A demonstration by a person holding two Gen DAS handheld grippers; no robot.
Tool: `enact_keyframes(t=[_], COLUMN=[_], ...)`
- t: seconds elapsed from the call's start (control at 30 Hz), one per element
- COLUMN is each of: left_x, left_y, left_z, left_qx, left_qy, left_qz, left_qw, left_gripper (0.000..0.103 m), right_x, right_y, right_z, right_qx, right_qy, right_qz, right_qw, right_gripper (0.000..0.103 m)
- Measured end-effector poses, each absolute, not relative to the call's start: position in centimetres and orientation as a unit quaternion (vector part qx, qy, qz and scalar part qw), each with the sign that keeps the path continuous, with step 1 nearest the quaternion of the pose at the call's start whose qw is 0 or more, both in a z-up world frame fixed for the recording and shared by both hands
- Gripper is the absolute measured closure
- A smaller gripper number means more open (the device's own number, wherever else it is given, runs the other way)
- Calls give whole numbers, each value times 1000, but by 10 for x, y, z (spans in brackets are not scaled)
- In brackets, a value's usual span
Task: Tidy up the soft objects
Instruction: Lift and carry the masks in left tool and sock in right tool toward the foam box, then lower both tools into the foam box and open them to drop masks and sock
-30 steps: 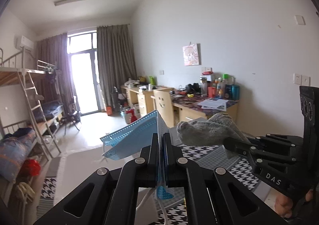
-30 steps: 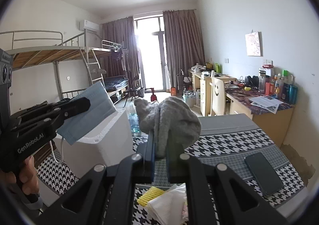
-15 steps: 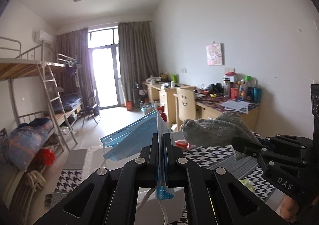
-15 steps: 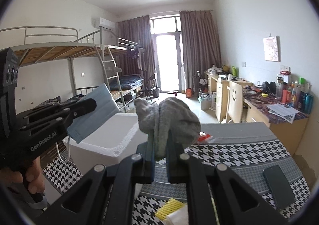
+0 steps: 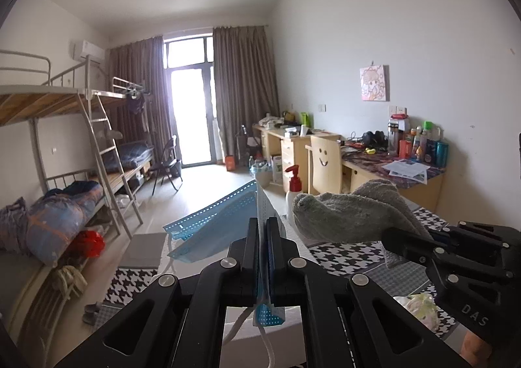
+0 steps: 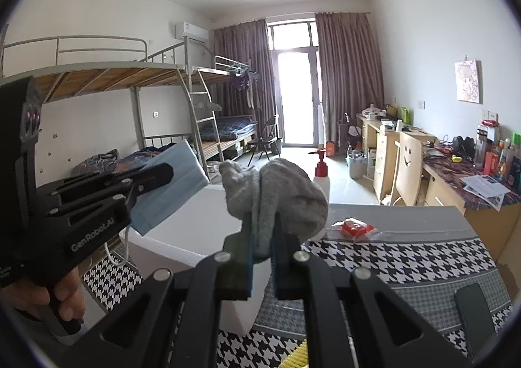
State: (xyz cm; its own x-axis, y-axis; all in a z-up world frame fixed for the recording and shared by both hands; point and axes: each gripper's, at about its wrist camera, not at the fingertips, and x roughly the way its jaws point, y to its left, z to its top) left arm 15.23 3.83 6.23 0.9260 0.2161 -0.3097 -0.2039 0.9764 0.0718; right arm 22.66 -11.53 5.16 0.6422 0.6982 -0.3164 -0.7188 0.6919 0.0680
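Observation:
My left gripper (image 5: 263,228) is shut on a blue face mask (image 5: 215,228), held up in the air; its ear loop hangs below the jaws. In the right wrist view the left gripper (image 6: 164,172) and the mask (image 6: 176,185) show at the left, above a white foam box (image 6: 192,228). My right gripper (image 6: 262,221) is shut on a grey sock (image 6: 280,198), held above the box's right edge. In the left wrist view the sock (image 5: 351,215) shows at the right, pinched by the right gripper (image 5: 390,234).
The box stands on a table with a houndstooth cloth (image 6: 390,263). On it lie a red packet (image 6: 355,226), a dark phone (image 6: 473,312) and a yellow brush (image 6: 298,356). A red-capped pump bottle (image 6: 320,172) stands behind the box. Desks and a bunk bed are beyond.
Both grippers have swung left with their loads still held; the white box has come further into the middle of the right wrist view and the pump bottle has appeared.

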Motion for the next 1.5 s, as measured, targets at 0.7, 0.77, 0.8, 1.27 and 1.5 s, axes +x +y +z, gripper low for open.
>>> enact_keyframes(t=[0.7,0.77,0.8,1.27,1.5], left_x=[177,172,171,153,144], left_y=[67,69,70,92,98], left_z=[45,46,46,51,53], left_qx=[-5,-7,-6,-16,-18], left_qy=[214,204,203,174,166], left_qz=[107,114,116,155,168], left_qw=[971,972,972,972,972], left_gripper=[34,26,22,1,1], right_x=[247,247,247,244,246], right_y=[-89,-88,-87,-71,-61], right_z=[52,52,52,55,57], right_qx=[-49,-51,-52,-67,-74], right_qy=[171,171,171,168,168], right_qz=[398,397,396,403,415], right_qw=[900,900,900,897,891], right_gripper=[91,91,91,92,91])
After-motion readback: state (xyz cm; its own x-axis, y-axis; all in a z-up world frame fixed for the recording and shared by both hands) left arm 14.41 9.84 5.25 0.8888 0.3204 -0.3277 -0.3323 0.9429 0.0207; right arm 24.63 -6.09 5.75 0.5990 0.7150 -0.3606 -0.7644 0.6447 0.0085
